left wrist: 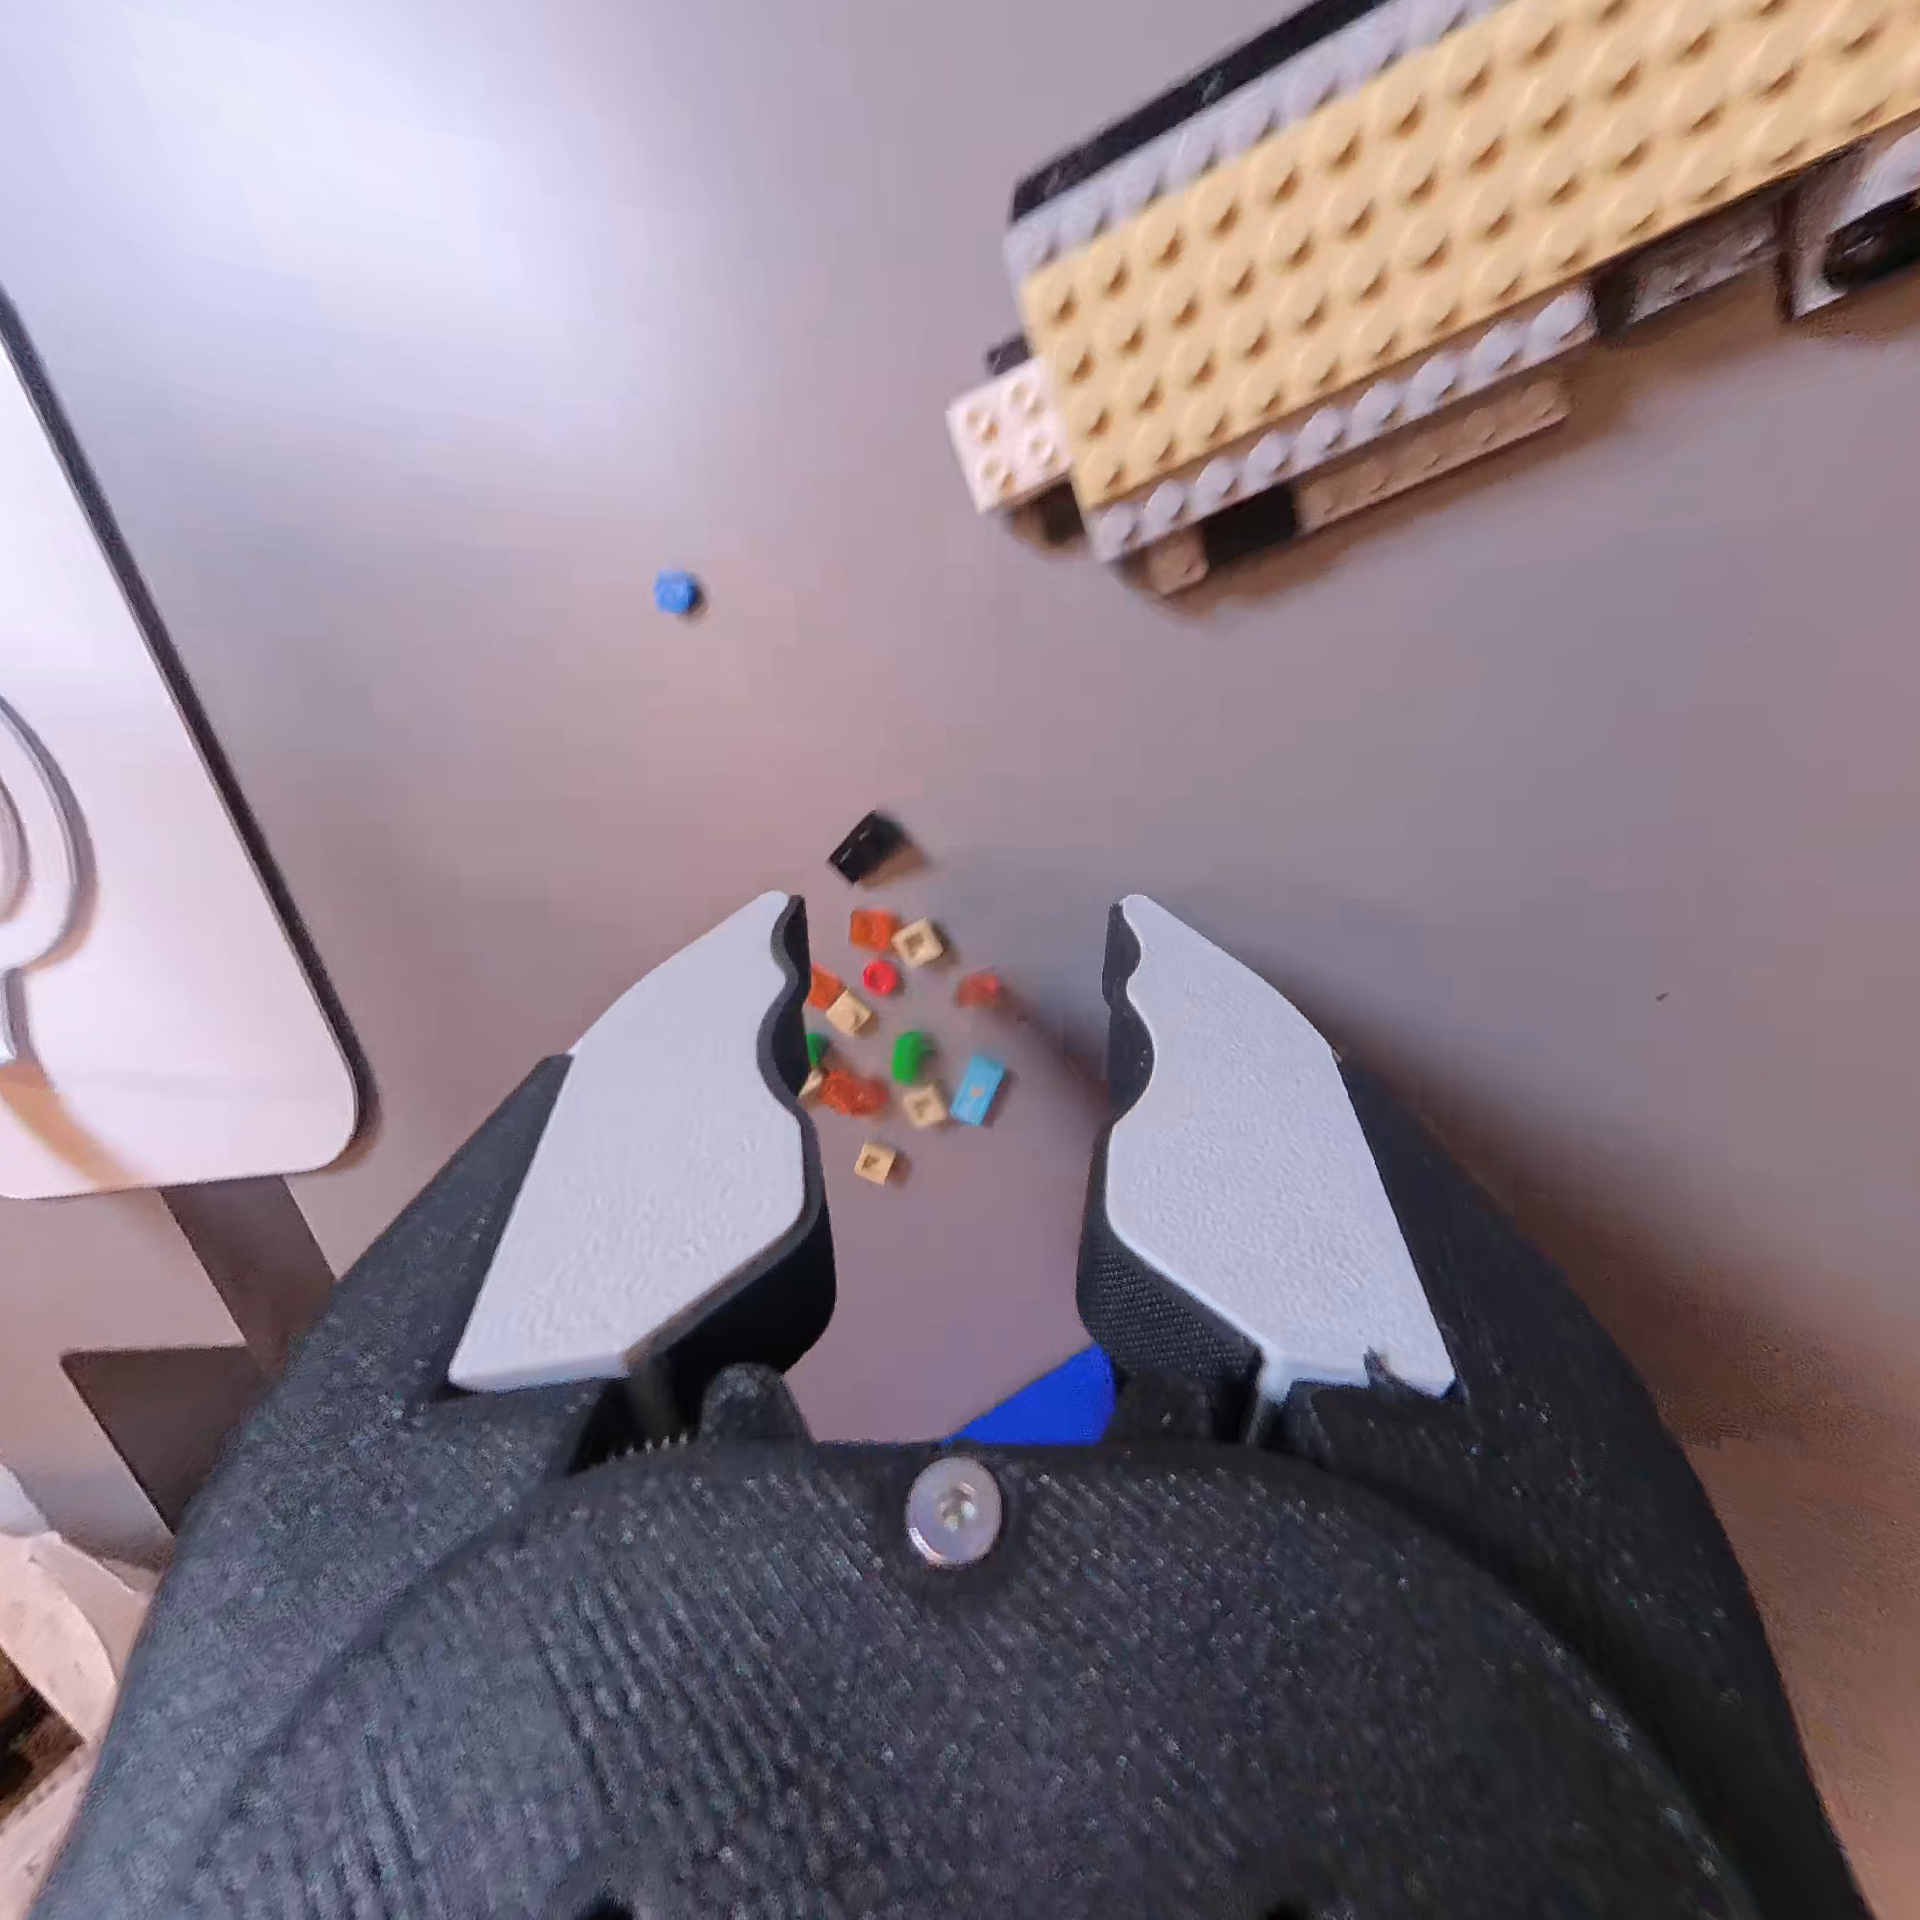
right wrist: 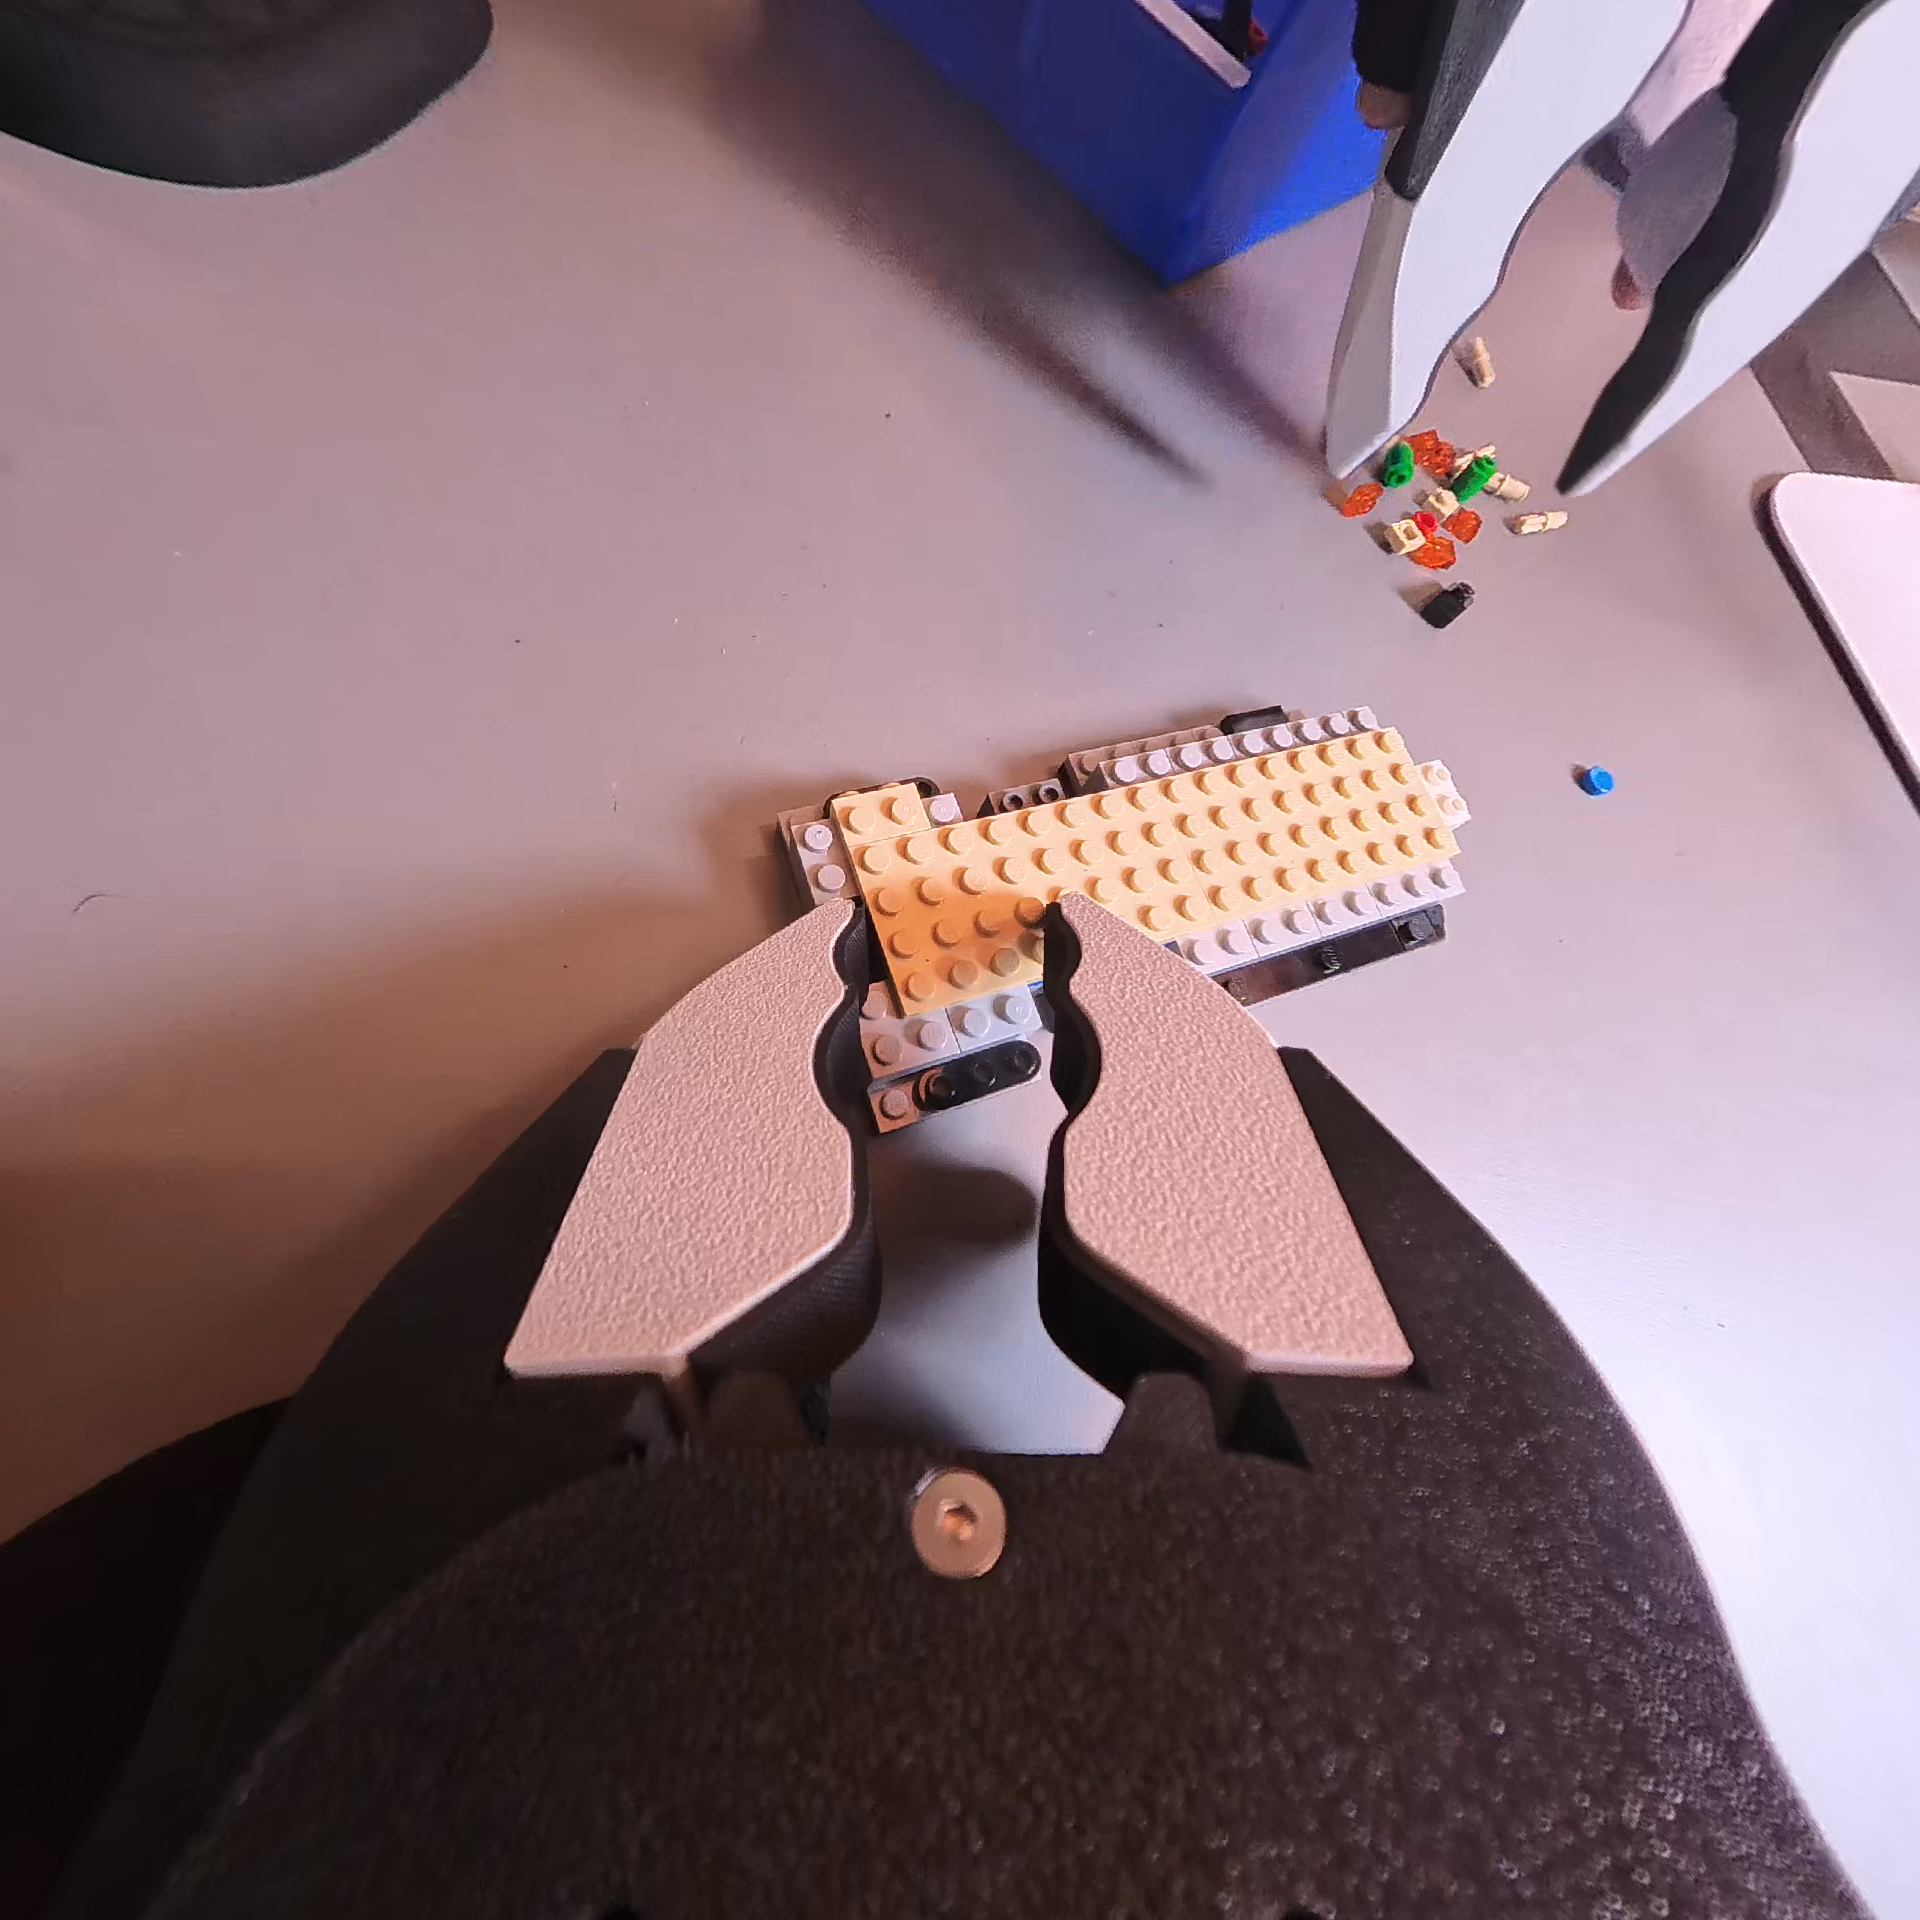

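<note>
While my right fingers [right wrist: 951, 914] pinch the near end of the tan studded brick plate assembly [right wrist: 1195, 842], my left fingers [left wrist: 956, 914] hang spread above the scattered little coloured brick pieces [left wrist: 894, 1023].

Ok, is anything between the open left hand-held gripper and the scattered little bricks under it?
Nothing visible. The left hand-held gripper hangs open directly over the loose small pieces; only bare table surrounds them, and the black piece lies just beyond.
</note>
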`<action>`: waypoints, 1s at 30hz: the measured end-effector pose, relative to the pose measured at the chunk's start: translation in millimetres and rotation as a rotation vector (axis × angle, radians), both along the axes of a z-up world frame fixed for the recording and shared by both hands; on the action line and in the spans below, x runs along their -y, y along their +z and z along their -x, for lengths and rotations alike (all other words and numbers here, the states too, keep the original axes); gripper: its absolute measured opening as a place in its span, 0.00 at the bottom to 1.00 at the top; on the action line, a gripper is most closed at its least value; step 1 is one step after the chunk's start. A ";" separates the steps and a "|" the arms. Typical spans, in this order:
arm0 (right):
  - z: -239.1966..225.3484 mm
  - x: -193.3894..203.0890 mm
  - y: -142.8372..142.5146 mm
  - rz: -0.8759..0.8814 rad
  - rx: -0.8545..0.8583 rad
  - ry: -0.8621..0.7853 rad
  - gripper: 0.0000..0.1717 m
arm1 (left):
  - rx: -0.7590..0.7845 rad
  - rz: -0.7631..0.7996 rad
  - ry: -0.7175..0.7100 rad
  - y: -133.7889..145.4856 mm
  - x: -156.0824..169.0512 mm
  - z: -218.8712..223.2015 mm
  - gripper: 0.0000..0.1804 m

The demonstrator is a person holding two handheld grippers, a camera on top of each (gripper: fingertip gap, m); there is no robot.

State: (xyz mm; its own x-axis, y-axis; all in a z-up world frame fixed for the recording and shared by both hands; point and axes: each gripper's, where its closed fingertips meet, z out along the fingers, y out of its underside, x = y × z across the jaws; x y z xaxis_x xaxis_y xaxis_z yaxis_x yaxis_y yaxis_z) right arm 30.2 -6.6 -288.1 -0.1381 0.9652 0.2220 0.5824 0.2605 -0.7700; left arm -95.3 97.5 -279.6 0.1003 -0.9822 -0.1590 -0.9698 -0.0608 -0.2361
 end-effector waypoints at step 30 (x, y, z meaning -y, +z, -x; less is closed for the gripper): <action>-26.0 -0.1 -2.9 0.203 0.323 0.257 0.32 | 0.352 -0.258 -0.130 5.1 73.8 -91.0 0.40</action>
